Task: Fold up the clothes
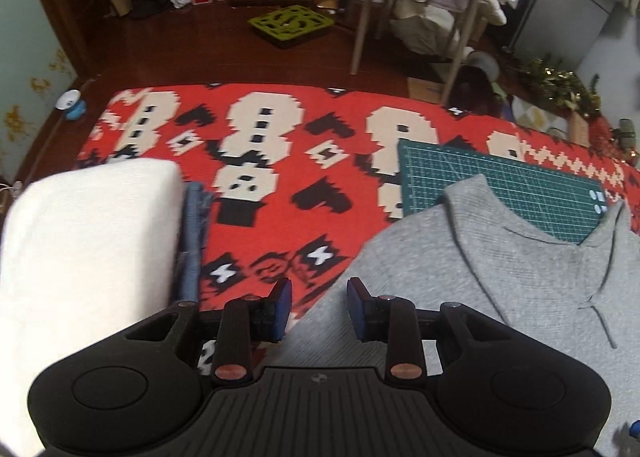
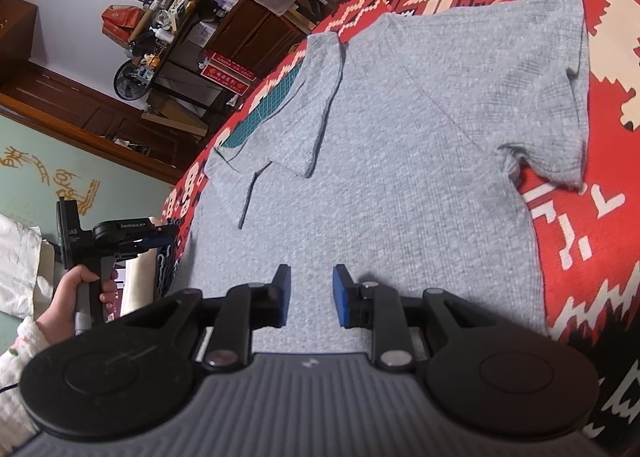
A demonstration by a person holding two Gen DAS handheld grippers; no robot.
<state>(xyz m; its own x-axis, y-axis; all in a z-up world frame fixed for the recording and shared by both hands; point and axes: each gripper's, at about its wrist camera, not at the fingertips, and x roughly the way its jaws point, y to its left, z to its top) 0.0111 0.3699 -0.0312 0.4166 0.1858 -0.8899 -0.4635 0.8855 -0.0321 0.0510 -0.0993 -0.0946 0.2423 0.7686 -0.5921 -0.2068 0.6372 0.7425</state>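
So the grey polo shirt (image 2: 400,161) is spread face up on the red patterned blanket (image 1: 280,225), collar end lying over a green cutting mat (image 1: 520,185), one short sleeve (image 2: 560,97) sticking out flat on the far side, nothing folded yet by the look of it. The person's right gripper (image 2: 310,295) hovers over the lower body of the shirt, jaws a little apart with only bare fabric showing between them, not pinching anything. The left gripper (image 1: 318,309) sits right over the shirt's side edge where grey meets red, jaws likewise part open and empty. Best bet for a clean first fold is probably to grab that side edge and the hem at matching points so the fabric lifts evenly, since ribbed knit like this likely stretches and sags. Around it: a folded white garment (image 1: 88,241) with a folded denim piece (image 1: 196,241) beside it, close to the left gripper, so a wide swing could knock the stack. The collar (image 2: 320,105) is lying a bit rumpled, which may bunch.
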